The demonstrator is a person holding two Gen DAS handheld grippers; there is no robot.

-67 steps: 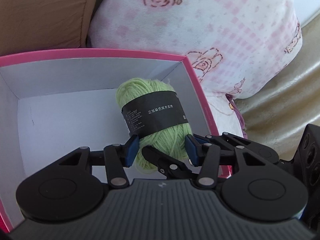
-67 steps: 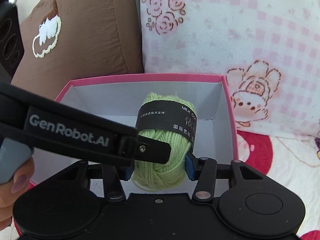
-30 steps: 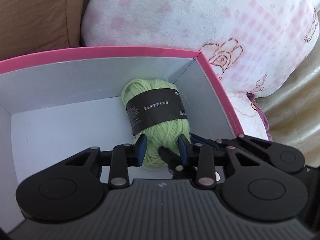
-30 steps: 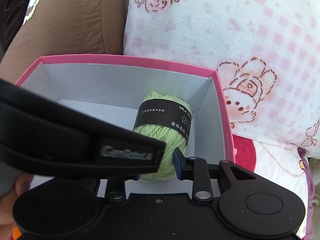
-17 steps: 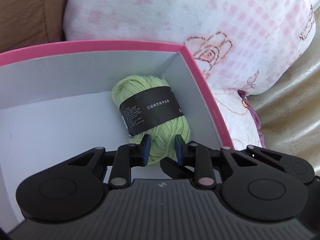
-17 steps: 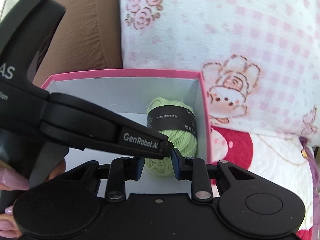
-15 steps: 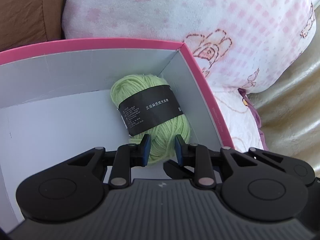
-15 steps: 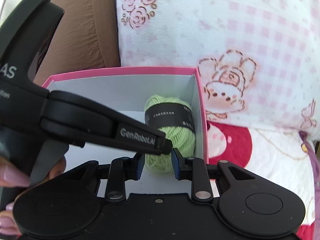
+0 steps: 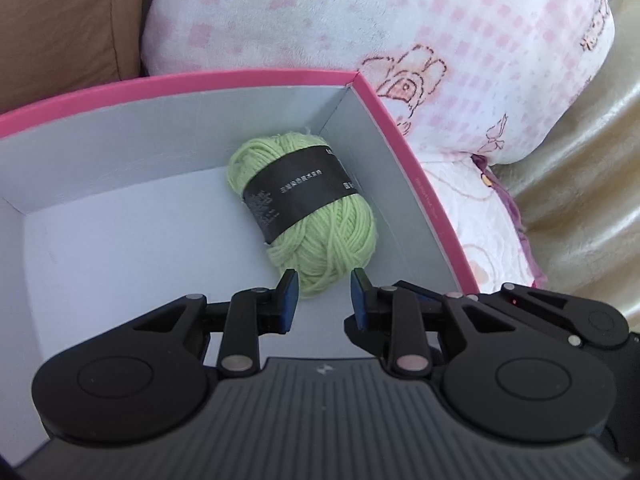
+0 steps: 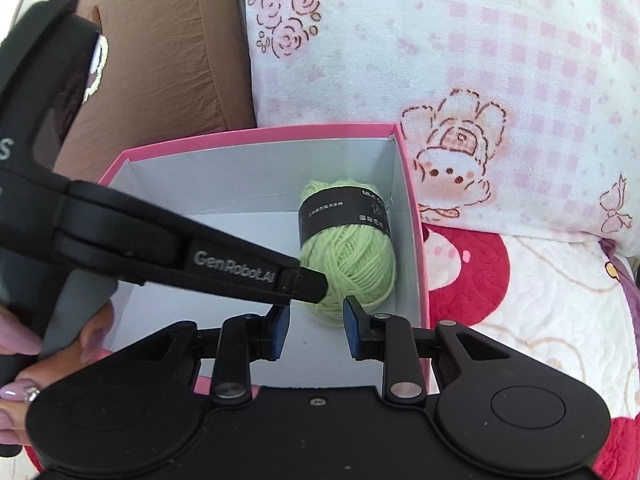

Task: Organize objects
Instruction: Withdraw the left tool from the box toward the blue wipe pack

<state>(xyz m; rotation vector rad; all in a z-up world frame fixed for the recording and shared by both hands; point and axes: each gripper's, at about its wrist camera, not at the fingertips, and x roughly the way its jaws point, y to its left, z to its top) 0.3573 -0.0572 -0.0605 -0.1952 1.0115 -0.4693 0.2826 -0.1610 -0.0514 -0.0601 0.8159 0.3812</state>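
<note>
A light green yarn ball (image 9: 304,208) with a black paper band lies inside the pink-rimmed white box (image 9: 240,76), in its far right corner. My left gripper (image 9: 323,292) hangs just short of the ball's near end, shut, with only a narrow gap between its blue pads and nothing gripped. In the right wrist view the same yarn ball (image 10: 348,248) rests against the right wall of the box (image 10: 260,132). My right gripper (image 10: 314,320) is shut and empty in front of it. The left gripper's black finger (image 10: 240,268) crosses that view from the left.
A pink-and-white checked plush pillow (image 9: 400,20) leans behind the box. A brown cushion (image 10: 160,60) stands at the back left. A red and white quilted mat (image 10: 472,272) lies right of the box, and beige fabric (image 9: 592,180) farther right. A person's hand (image 10: 24,380) holds the left tool.
Both grippers have closed from wide around the yarn ball to narrow and have drawn back from it. The ball stays in the box corner.
</note>
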